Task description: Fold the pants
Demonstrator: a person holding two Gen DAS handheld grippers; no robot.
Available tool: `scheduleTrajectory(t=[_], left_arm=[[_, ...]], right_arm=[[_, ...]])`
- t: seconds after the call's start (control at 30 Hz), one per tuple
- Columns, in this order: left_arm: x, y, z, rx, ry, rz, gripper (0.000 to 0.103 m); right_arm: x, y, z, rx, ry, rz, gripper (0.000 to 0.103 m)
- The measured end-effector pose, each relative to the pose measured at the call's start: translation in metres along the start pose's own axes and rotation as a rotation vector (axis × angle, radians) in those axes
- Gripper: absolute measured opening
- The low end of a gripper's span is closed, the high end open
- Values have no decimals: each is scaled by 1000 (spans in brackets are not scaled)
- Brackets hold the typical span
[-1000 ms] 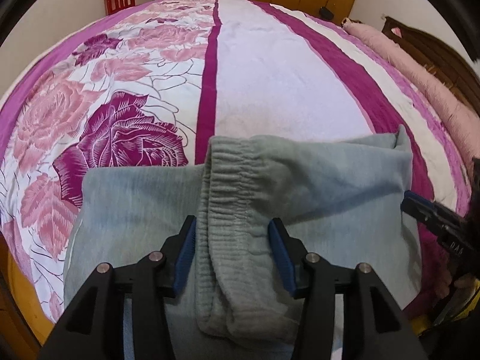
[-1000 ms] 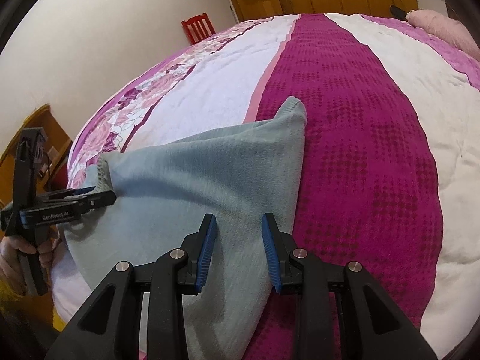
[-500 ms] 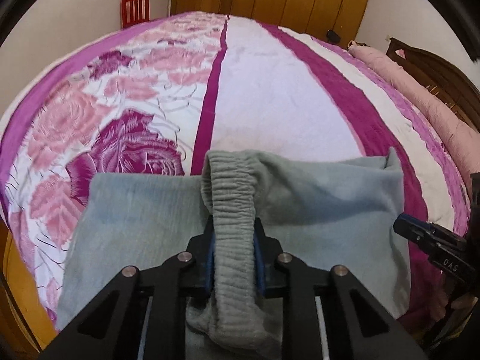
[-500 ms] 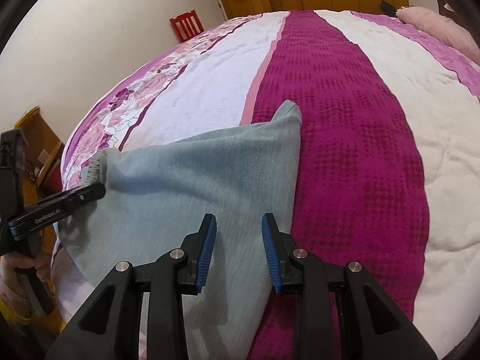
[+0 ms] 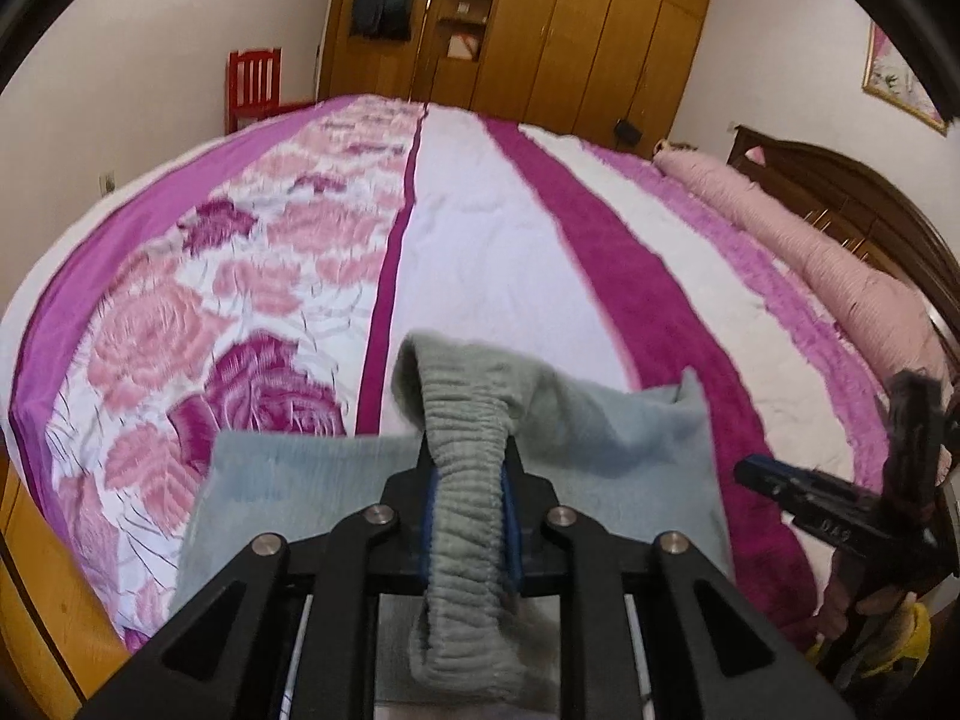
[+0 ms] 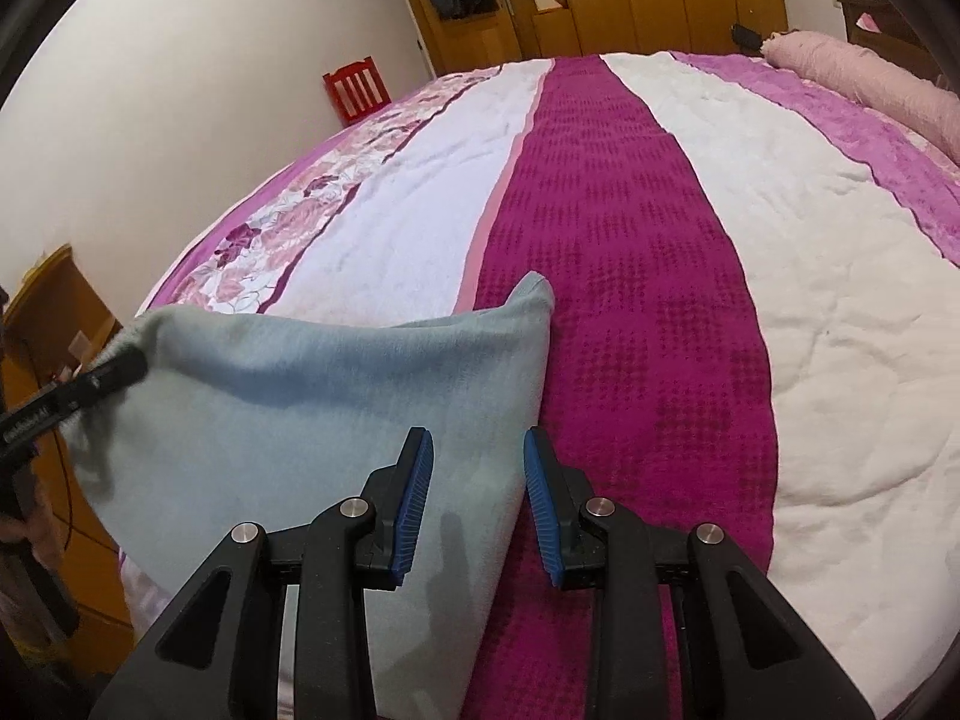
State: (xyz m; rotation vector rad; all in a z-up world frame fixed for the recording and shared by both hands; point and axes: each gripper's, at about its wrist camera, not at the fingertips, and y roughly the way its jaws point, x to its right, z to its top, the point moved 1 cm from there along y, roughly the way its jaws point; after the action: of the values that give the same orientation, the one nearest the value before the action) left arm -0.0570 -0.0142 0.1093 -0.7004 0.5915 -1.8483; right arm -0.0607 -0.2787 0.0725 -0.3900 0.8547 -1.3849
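Jaws, left: your left gripper [image 5: 467, 507] is clamped tight on the ribbed elastic waistband [image 5: 465, 450] of the grey pants [image 6: 312, 420]; the blue pads are almost wholly buried in the cloth.
Jaws, right: your right gripper [image 6: 477, 498] stands apart with a clear gap, nothing between the pads; it hovers over the right edge of the pants, where grey cloth meets the magenta stripe.
Pants: they lie at the near edge of the bedspread [image 6: 630, 240], the waistband bunched and raised in your left grip, one pointed corner [image 6: 537, 285] sticking up toward the far side.
Hidden: the near end of the pants runs under both grippers and out of frame; you cannot see whether the legs hang off the bed. The left wrist view is blurred.
Pose: both grippers point across the bed toward the wardrobe [image 5: 576, 30]; your left one reaches in low from the left in the right wrist view, its tip at the waistband.
Beyond: red chair [image 6: 357, 90] by the wall, pink rolled blanket [image 5: 810, 258] along the headboard.
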Motion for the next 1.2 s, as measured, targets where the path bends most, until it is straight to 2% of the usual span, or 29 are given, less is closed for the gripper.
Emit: scheduleTrajectory(t=[0.2, 0.3, 0.4, 0.47, 0.57, 0.7, 0.87, 0.93, 1.0, 1.1, 1.2], left_arm=[[1, -23, 12, 51, 26, -7, 17], [1, -11, 5, -15, 53, -24, 18], [-5, 15, -11, -113, 68, -5, 21], [-11, 30, -22, -184, 57, 23, 22], [-25, 41, -37, -232, 10, 30, 23], [-39, 35, -44, -223, -40, 2, 24], [-38, 17, -45, -188, -28, -10, 24], [-36, 8, -45, -176, -11, -4, 24], [-35, 4, -44, -174, 4, 14, 24], [-37, -4, -47, -167, 12, 51, 24], [-44, -8, -50, -157, -22, 54, 24]], right_arm=[[-4, -4, -2, 8, -15, 2, 32], [-5, -2, -3, -2, -19, 4, 32], [-8, 1, -4, -16, -29, 5, 32], [-10, 5, -6, -28, -37, 5, 32], [-13, 11, -8, -52, -49, 13, 32], [-25, 23, -2, -101, -95, 54, 32], [-65, 41, 26, -144, -195, 184, 32], [-88, 50, 40, -158, -249, 240, 37], [-111, 60, 47, -174, -319, 286, 46], [-147, 79, 52, -216, -441, 307, 47], [-173, 101, 50, -261, -548, 306, 47]])
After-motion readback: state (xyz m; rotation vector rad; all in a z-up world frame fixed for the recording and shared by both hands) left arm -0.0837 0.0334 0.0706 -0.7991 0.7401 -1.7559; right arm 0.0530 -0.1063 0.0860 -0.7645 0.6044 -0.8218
